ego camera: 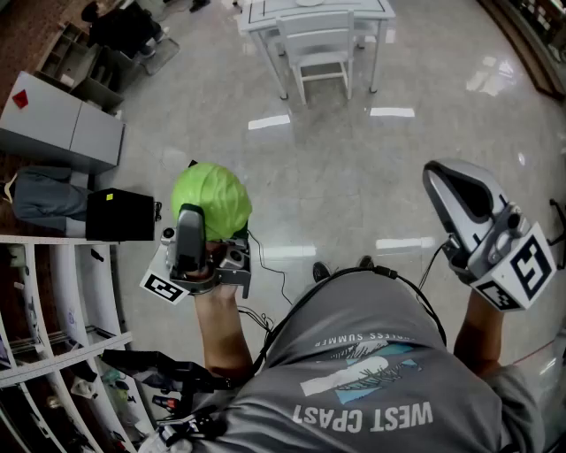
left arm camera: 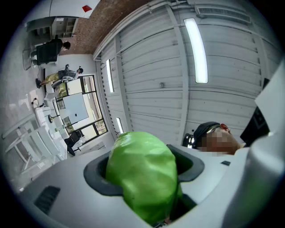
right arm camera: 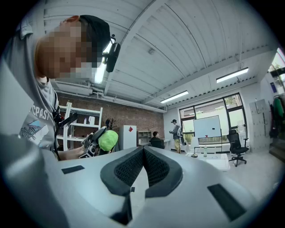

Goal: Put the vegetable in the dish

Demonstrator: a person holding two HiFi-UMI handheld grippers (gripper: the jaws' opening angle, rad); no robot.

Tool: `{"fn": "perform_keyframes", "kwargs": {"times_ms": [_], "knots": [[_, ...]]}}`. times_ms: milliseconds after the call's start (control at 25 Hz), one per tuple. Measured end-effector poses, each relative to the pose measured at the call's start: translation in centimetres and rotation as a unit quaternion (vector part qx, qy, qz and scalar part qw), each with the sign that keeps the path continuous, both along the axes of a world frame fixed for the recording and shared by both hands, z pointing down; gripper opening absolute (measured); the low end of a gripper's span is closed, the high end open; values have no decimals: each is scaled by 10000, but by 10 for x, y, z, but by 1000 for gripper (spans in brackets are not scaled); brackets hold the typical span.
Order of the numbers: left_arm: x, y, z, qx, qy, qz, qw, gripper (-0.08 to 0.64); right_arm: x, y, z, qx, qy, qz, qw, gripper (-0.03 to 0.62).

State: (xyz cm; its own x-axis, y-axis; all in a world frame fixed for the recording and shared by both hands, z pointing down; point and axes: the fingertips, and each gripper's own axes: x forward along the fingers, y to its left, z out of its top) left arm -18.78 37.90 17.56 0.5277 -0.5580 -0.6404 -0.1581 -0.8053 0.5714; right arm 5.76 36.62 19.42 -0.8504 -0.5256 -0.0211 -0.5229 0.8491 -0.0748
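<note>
Two claws — the left claw clamps a green cabbage between its jaws, the right claw pinched together — empty.

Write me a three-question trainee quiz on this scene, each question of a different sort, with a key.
1. Multiple choice: what sits between the jaws of the left gripper? A) a green vegetable B) a white cup C) nothing
2. True or false: the right gripper has its jaws together with nothing between them.
3. Fill in: in the head view, on the floor ahead, a white ____ stands at the white table.

Key
1. A
2. True
3. chair
</note>
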Motion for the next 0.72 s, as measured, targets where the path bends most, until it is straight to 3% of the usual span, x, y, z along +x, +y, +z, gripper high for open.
{"fn": "perform_keyframes", "kwargs": {"times_ms": [720], "knots": [[74,13,4,-52,-50,-118,9999,305,77,9,15,-35,65,-153,9999,6]]}}
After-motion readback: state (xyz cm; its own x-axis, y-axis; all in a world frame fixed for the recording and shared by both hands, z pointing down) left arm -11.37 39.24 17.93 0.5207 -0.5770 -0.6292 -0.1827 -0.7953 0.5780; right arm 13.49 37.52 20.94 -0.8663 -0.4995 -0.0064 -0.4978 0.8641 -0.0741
